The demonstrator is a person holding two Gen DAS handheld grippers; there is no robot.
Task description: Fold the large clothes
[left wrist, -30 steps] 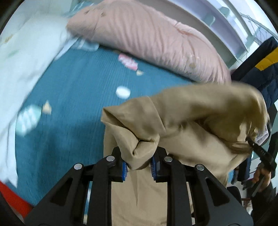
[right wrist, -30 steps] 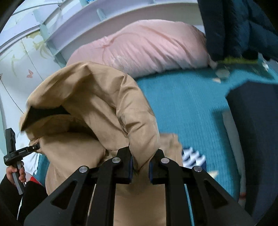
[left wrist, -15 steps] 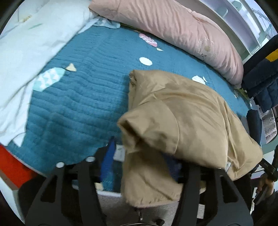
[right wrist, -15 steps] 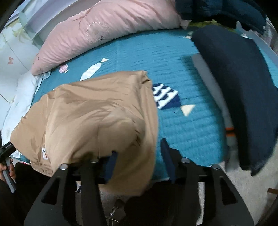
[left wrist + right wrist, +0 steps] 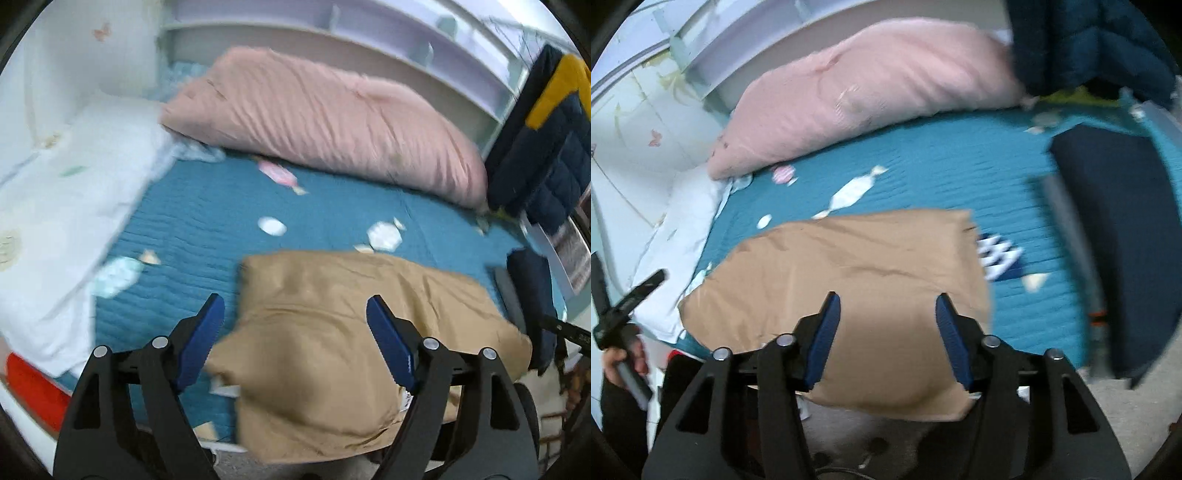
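Observation:
A tan garment (image 5: pixel 332 332) lies folded over on the near edge of the teal bedspread (image 5: pixel 221 206), its front part hanging over the bed's edge; it also shows in the right wrist view (image 5: pixel 857 273). My left gripper (image 5: pixel 295 343) is open and empty just above its near left part. My right gripper (image 5: pixel 886 336) is open and empty above its near right part. The left gripper's handle and the hand that holds it (image 5: pixel 617 321) show at the left of the right wrist view.
A long pink pillow (image 5: pixel 332 122) lies along the back of the bed. A white quilt (image 5: pixel 62 206) lies at the left. Folded dark navy clothes (image 5: pixel 1119 240) lie at the right, and a navy and yellow jacket (image 5: pixel 546 122) hangs at the far right.
Both grippers held the tan garment up, swung it down onto the bed and opened. They have drawn back from it, and the garment now lies folded on the bedspread.

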